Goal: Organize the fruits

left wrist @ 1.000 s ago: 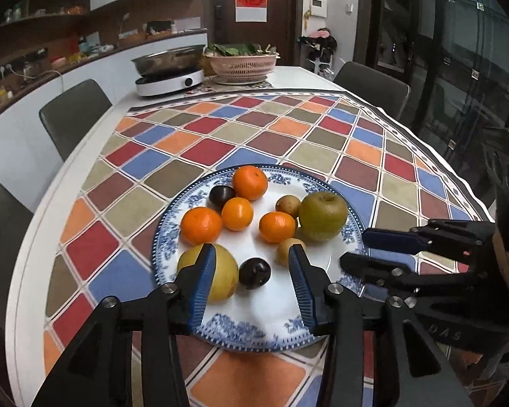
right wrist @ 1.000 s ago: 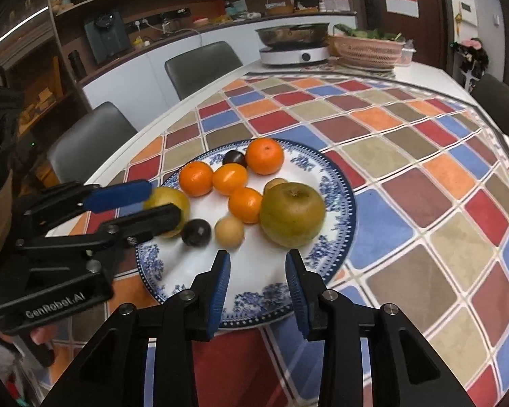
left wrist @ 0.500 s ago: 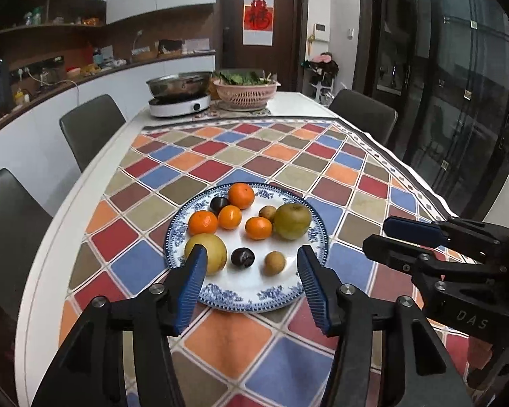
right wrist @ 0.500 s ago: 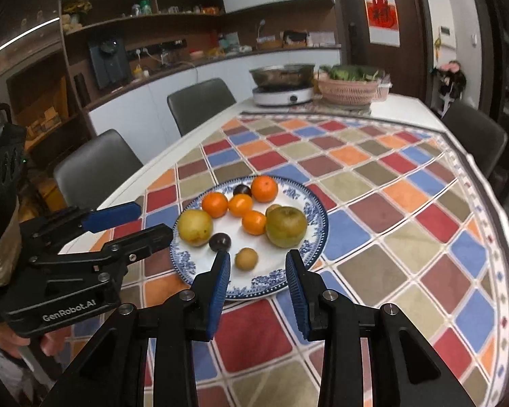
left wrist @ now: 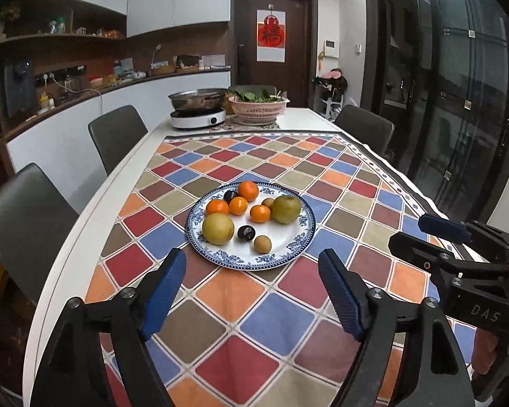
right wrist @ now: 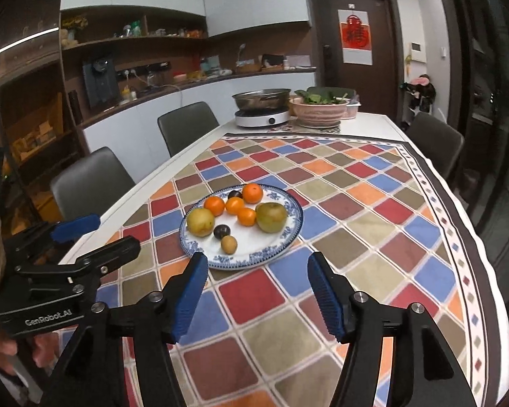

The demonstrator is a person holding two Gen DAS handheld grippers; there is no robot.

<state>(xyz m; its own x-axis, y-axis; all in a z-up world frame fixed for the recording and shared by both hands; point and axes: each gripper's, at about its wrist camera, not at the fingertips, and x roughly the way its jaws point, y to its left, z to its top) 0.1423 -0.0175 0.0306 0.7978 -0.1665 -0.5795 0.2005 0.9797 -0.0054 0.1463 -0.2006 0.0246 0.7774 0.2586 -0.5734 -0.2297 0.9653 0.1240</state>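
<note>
A: What are the two grippers doing?

B: The left gripper (left wrist: 252, 291) has its blue jaws spread wide apart. They have just been opening, and nothing is between them. The right gripper (right wrist: 258, 291) is the same: its jaws have just been opening and they hold nothing. Both hang over the checked cloth (left wrist: 281, 308), just short of the plate (left wrist: 302, 234).

A: Where is the fruit?

B: All of it is on the blue and white plate, which sits near the middle of the cloth. A big yellow pear (left wrist: 218, 228) is by the plate's left edge. A big green apple (left wrist: 286, 209) is by its right edge. Four oranges (left wrist: 238, 205) sit between them, toward the far rim. One dark plum (left wrist: 246, 233) lies just beside the pear, and another dark plum (left wrist: 230, 196) is at the far rim. A small brown fruit (left wrist: 262, 244) is closest to the near rim.

A: What else is on the table?

B: At the far end, past the cloth, there is a pan on a white cooker (left wrist: 198, 119) and a pink basket of green leaves (left wrist: 258, 108).
</note>
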